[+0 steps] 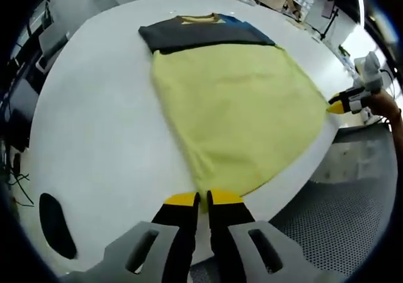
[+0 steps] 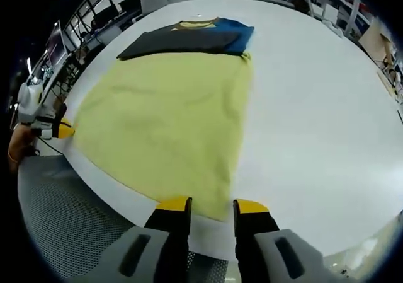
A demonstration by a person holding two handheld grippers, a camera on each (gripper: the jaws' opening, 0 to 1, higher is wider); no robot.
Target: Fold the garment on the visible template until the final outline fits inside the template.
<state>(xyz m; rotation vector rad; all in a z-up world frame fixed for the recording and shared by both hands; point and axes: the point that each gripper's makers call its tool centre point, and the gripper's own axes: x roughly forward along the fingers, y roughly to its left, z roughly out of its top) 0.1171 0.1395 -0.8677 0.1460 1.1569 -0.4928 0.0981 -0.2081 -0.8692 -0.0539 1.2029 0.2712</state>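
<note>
Yellow hem corners of the garment (image 1: 236,116) sit at my jaws on the white table (image 1: 94,138): left gripper (image 1: 202,199) nearly closed on one, right gripper (image 2: 211,204) parted, holding nothing. Before lifting, I judge the right should close on its corner so both rise evenly toward the dark collar end.

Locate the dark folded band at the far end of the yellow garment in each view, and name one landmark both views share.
Left gripper view: the dark band lies top centre, across the yellow garment.
Right gripper view: the dark band lies top, left of centre.
Shared landmark: the band's blue corner, at its right end in both views.
</note>
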